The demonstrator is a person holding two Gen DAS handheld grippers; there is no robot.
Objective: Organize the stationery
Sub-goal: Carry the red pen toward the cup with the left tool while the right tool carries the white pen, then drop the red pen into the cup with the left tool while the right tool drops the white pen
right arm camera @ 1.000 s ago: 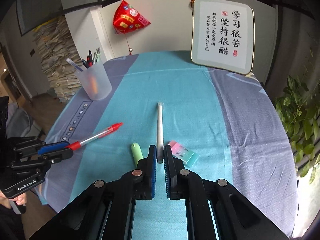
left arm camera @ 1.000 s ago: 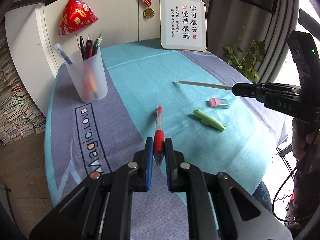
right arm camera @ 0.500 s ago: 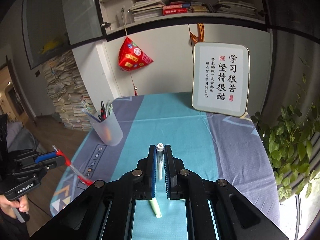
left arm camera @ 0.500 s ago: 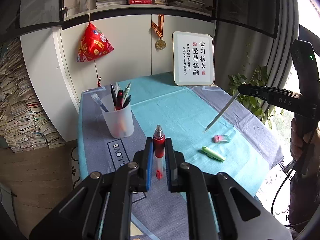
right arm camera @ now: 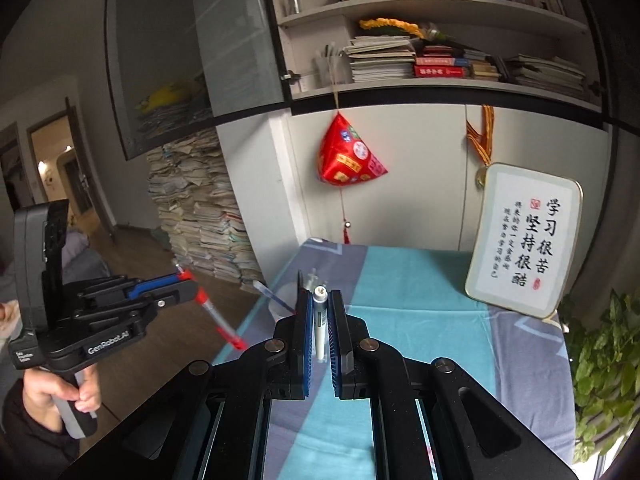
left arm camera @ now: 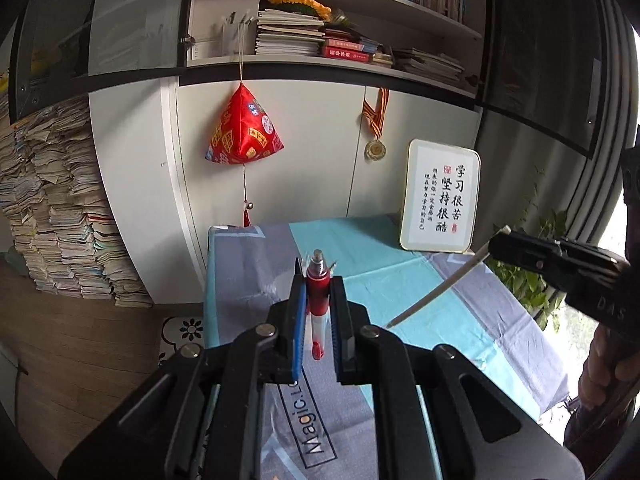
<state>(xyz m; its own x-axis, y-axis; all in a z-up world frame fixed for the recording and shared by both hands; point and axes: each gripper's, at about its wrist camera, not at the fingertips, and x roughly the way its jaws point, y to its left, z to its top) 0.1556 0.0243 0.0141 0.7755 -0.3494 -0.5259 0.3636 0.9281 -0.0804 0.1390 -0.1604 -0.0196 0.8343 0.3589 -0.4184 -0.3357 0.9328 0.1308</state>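
Note:
My left gripper (left arm camera: 317,284) is shut on a red pen (left arm camera: 317,300) and holds it upright, tip down, high above the table. My right gripper (right arm camera: 319,300) is shut on a white pen (right arm camera: 319,320), also upright. The pen cup (right arm camera: 282,302) is mostly hidden behind the fingers in both views; pen tops show just past the left gripper. In the left wrist view the right gripper (left arm camera: 500,242) holds the white pen (left arm camera: 436,292) slanting down. In the right wrist view the left gripper (right arm camera: 188,286) holds the red pen (right arm camera: 218,322).
The table (left arm camera: 400,272) has a teal and grey cloth. A framed calligraphy plaque (left arm camera: 440,200) leans at its back right. A red hanging ornament (left arm camera: 242,132) and a medal hang on the wall. Paper stacks (left arm camera: 52,216) stand left, a plant (right arm camera: 600,360) right.
Both grippers have lifted their pens off the table and tilted upward. The pens now stand upright, high above the cloth. The eraser and green item have dropped out of view.

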